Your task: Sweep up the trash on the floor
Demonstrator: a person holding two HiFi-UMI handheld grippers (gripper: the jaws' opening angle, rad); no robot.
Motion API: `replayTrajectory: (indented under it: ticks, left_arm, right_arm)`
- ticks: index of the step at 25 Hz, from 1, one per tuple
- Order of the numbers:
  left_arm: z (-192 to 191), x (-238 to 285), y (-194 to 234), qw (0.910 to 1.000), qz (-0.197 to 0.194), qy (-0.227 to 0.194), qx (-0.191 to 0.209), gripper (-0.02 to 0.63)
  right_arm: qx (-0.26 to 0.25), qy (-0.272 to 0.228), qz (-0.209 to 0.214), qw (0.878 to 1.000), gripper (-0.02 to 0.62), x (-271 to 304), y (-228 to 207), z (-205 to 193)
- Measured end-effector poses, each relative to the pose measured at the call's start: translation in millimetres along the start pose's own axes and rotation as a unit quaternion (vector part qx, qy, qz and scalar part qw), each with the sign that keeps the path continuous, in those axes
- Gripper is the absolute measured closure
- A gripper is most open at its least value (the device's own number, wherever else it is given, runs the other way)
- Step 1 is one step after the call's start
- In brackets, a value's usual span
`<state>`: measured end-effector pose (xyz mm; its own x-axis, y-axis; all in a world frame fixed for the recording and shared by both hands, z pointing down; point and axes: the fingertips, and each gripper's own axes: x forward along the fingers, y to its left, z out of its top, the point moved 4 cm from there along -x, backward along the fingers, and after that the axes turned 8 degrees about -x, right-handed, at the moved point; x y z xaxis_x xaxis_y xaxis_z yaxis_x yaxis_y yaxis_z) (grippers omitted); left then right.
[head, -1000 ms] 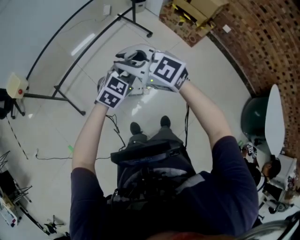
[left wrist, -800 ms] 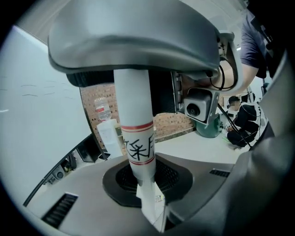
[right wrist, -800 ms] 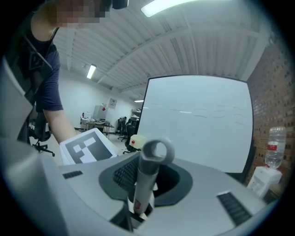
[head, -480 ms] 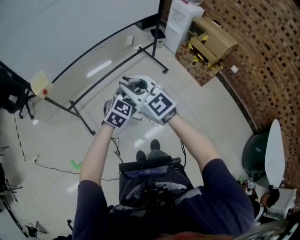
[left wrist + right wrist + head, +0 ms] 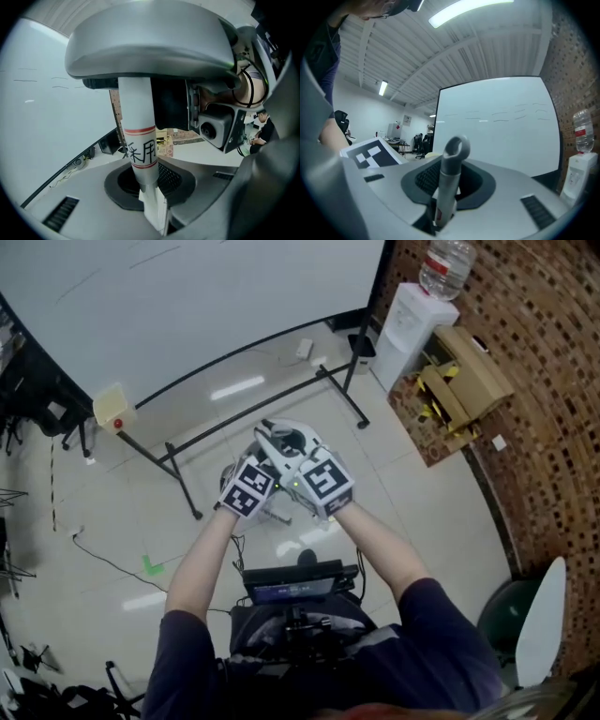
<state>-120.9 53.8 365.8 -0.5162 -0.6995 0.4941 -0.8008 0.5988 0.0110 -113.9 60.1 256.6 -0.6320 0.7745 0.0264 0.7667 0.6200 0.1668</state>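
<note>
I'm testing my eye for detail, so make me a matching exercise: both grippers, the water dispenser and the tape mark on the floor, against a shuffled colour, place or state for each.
Things:
A. left gripper
B. right gripper
C. water dispenser
D. tape mark

Descriptions:
1. green
2. shut on a grey handle with a ring end
3. beside the brick wall
4. shut on a white pole with red bands

Pairs: A-4, B-2, C-3, D-1
</note>
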Motion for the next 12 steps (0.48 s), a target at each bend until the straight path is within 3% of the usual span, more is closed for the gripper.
replayTrajectory:
  ticks: [3, 12]
  left_arm:
    - [6, 7, 10, 0.9996, 0.025, -0.009, -0.014, 0.571]
    - [11, 7, 44, 0.9966, 0.081, -0.015, -0.006, 0.565]
  right_arm:
    - [0.001, -0.002, 0.012, 1.000, 0.518, 4, -11, -2]
    - [-0.027, -0.025, 0.057, 0.998, 0.518, 31, -17, 3]
